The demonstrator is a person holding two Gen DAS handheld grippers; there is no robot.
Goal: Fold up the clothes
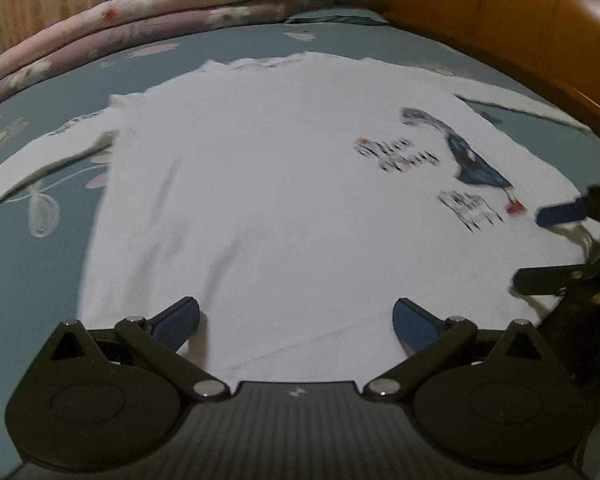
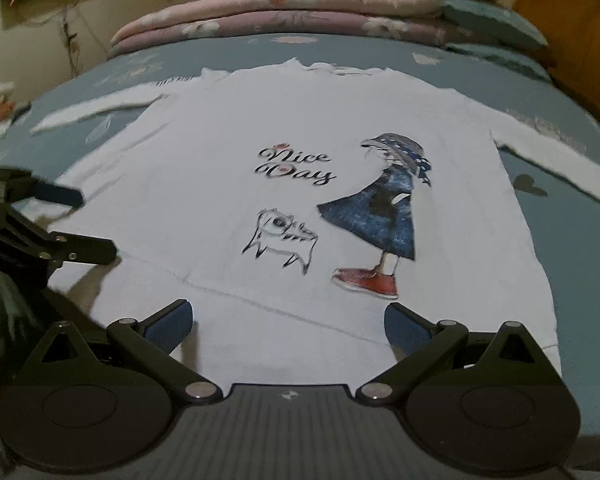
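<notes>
One white long-sleeved shirt (image 1: 260, 184) lies spread flat, print side up, on a bed with a blue-grey floral sheet (image 1: 32, 272). In the left wrist view, the left tool (image 1: 296, 320) hovers low over the near hem of the shirt. Its blue-padded fingers (image 1: 180, 320) stand wide apart and grip nothing. The shirt body reaches away towards the collar at the far end. One sleeve (image 1: 48, 160) stretches out to the left on the sheet, and the other runs off to the right. At the right edge, the right tool (image 1: 548, 244) shows blurred, above the shirt's side; its jaws look parted there. Folded pink quilts (image 1: 140, 16) are stacked at the far edge of the bed, beside a wooden headboard (image 1: 500, 12).

In the right wrist view, the right tool (image 2: 288, 326) also hangs above the near hem, its fingers spread wide with nothing between them. The shirt's print is sharp here: the words "Nice Day" (image 2: 296, 166), a small cat, and a figure in a blue dress (image 2: 380, 216) with red shoes. Both sleeves lie straight out to the sides, and no part of the shirt is doubled over. The left tool (image 2: 96, 224) enters from the left edge, near the hem's corner, with its fingers apart.

As for progress, the shirt shows no fold at all: it is laid out flat, sleeves extended. Judging by this, every fold of this garment remains to be made. No other clothes to fold are clearly visible, though a blurred heap of cloth shows at the far left edge.
</notes>
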